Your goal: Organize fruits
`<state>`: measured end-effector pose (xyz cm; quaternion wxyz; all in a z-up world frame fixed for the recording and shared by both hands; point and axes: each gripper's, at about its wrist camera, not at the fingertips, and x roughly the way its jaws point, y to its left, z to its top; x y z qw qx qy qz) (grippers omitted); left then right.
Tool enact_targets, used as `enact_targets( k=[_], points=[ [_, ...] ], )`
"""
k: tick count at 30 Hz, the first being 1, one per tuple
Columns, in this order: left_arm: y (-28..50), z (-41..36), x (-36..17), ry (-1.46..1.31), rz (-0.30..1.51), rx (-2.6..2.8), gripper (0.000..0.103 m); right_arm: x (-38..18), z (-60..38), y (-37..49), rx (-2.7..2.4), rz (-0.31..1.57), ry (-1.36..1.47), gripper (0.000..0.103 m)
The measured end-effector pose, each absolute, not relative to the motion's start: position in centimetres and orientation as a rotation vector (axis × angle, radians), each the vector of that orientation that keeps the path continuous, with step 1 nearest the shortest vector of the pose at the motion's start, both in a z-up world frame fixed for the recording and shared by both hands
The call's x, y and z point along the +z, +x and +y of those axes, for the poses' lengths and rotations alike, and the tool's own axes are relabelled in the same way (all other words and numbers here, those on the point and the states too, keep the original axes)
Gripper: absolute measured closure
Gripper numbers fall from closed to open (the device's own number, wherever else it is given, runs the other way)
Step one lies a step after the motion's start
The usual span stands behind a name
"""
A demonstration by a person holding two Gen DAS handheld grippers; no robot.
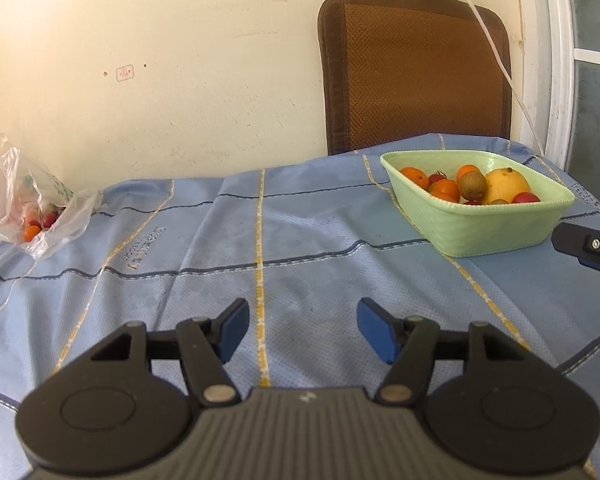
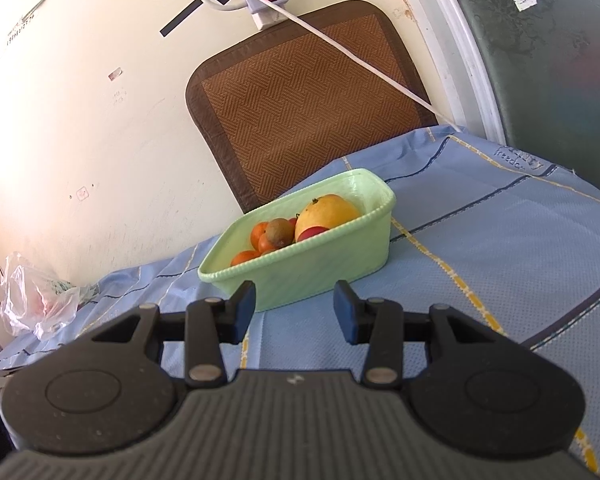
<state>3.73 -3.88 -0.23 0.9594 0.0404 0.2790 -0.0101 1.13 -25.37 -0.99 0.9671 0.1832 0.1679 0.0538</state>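
Both tongs, left (image 1: pixel 303 330) and right (image 2: pixel 295 312), hung wide and empty; pale green ribbed plastic basket (image 1: pixel 496 228) of fruit near tabletop's far right corner, crumpled clear plastic bag (image 1: pixel 32 208) at far left edge—best approach its mouth low.

Open stretch of blue checked tablecloth (image 1: pixel 300 248) ahead of the left gripper (image 1: pixel 303 330) — nothing on it between the spread blue pads. Far left, a crumpled clear plastic bag (image 1: pixel 32 204) with small fruit inside sits near the cream wall (image 1: pixel 140 60). Far right, a pale green ribbed plastic basket (image 1: pixel 496 228) heaped with fruit blocks that side; a brown woven chair back (image 1: pixel 416 68) stands behind it. The right gripper (image 2: pixel 295 312), fingers apart, is just short of the basket wall — free cloth to its right.
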Motion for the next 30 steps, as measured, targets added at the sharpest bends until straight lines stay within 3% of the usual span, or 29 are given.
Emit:
enact_targets(
  k=[9, 13, 27, 29, 30],
  points=[
    [3.75, -3.77, -0.23, 0.076, 0.565, -0.007, 0.041, -1.00, -25.32, 1.14, 0.118, 0.344, 0.359, 0.057],
    [3.79, -3.82, -0.26, 0.080, 0.566, -0.002, 0.041, -0.96, -25.30, 1.05, 0.118, 0.337, 0.353, 0.047],
    [4.35, -3.40, -0.51, 0.054, 0.607, -0.009, 0.039, -0.92, -24.99, 0.99, 0.133, 0.339, 0.341, 0.045],
    [4.36, -3.39, -0.52, 0.051, 0.610, -0.012, 0.029, -0.91, -24.94, 0.96, 0.132, 0.338, 0.342, 0.043],
    [4.30, -3.36, -0.45, 0.049, 0.606, -0.014, 0.017, -0.92, -24.90, 0.92, 0.130, 0.336, 0.342, 0.043]
  ],
)
